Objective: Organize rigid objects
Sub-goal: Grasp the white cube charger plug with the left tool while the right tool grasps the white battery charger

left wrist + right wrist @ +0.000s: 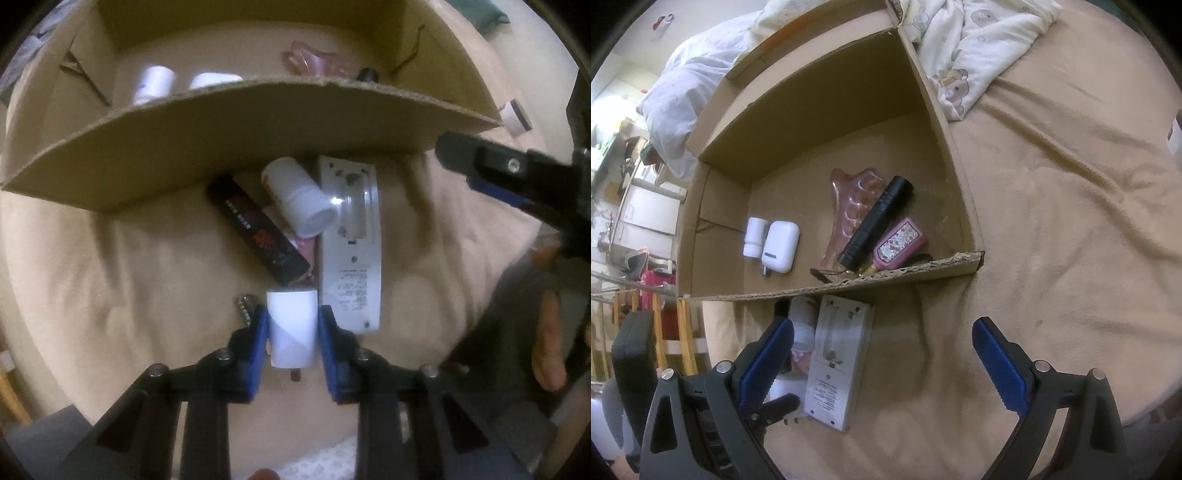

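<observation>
Our left gripper point(291, 328) clamps the light, stiff, slick white plug adapter point(291, 332) across its flat sides, while our right gripper point(882, 365) hangs wide open

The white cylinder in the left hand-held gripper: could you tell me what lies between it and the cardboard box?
In the left wrist view, a black box and a white bottle lie between them.

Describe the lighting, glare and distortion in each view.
Left wrist: dim and yellowish, the cardboard box wall bowed by the fisheye, a glare spot on the grey remote, dark vignette at the corners. Right wrist: brighter, sharper inside the box; straight box edges curve, and the bedding at the top is washed out.
</observation>
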{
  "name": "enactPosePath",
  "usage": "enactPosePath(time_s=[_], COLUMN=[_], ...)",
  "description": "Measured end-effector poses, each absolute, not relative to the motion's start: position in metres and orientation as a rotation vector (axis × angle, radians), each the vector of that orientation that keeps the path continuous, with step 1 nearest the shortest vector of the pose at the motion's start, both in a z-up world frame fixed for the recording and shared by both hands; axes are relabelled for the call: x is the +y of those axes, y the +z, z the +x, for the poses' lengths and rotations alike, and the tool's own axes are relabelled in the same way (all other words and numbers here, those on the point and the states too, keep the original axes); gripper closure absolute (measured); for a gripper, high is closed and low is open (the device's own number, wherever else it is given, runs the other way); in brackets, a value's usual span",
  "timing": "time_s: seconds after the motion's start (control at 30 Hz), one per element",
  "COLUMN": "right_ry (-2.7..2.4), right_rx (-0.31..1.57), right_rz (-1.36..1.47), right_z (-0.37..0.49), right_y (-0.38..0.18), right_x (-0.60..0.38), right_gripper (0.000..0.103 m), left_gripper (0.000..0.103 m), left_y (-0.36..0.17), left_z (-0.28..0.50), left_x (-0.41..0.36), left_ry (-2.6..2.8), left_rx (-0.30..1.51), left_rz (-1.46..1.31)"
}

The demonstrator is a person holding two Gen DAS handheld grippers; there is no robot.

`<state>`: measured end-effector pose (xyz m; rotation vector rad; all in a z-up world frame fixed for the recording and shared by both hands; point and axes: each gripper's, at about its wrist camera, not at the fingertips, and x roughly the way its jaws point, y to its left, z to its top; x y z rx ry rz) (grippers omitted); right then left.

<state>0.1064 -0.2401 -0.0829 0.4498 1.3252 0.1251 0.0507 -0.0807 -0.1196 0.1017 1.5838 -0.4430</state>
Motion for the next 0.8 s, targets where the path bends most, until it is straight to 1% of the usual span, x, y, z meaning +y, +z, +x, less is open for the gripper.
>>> enactPosePath(time_s=[0.07, 0.17, 0.27, 0.33, 0.47, 0.67, 0.7, 0.77, 0.8], right_ry=[0.126, 0.150, 0.219, 0.266, 0.317, 0.299, 0.293, 0.281, 0.277], right_rx=[1.329, 1.353, 1.445, 1.503, 1.575, 1.587, 1.583, 1.575, 1.576], right_rz=[0.448, 0.458, 0.465, 0.479, 0.462, 0.239, 0.202, 0.122, 0.089], right_z=[0.106, 0.105, 0.102, 0.100, 0.095, 0.083, 0.082, 0.078, 0.077], right_y=[-0.083, -0.087, -0.102, -0.114, -0.130, -0.138, -0.138, -0.136, -0.134], right_x=[-0.240, -0.238, -0.225, -0.213, -0.184, -0.142, -0.139, -0.135, -0.136], right_gripper=[0.000, 0.000, 0.000, 0.000, 0.002, 0.003, 0.004, 0.013, 0.013], left_gripper=[0.079, 0.079, 0.079, 0.079, 0.079, 0.079, 0.079, 0.079, 0.079], left_y=[-0.114, -0.093, -0.075, -0.075, -0.093, -0.105, -0.107, -0.111, -0.111], left_z=[0.052, 0.055, 0.061, 0.068, 0.074, 0.079, 0.079, 0.078, 0.079], left_x=[-0.076, -0.061, -0.040, -0.030, -0.018, -0.018, -0.019, -0.022, -0.021], left_ry=[-0.441, -0.413, -0.326, -0.291, -0.193, -0.164, -0.164, -0.160, -0.159], left_rx=[1.579, 1.513, 1.436, 1.438, 1.475, 1.486, 1.496, 1.500, 1.499], left_rz=[0.082, 0.060, 0.072, 0.059, 0.111, 0.160, 0.162, 0.172, 0.174])
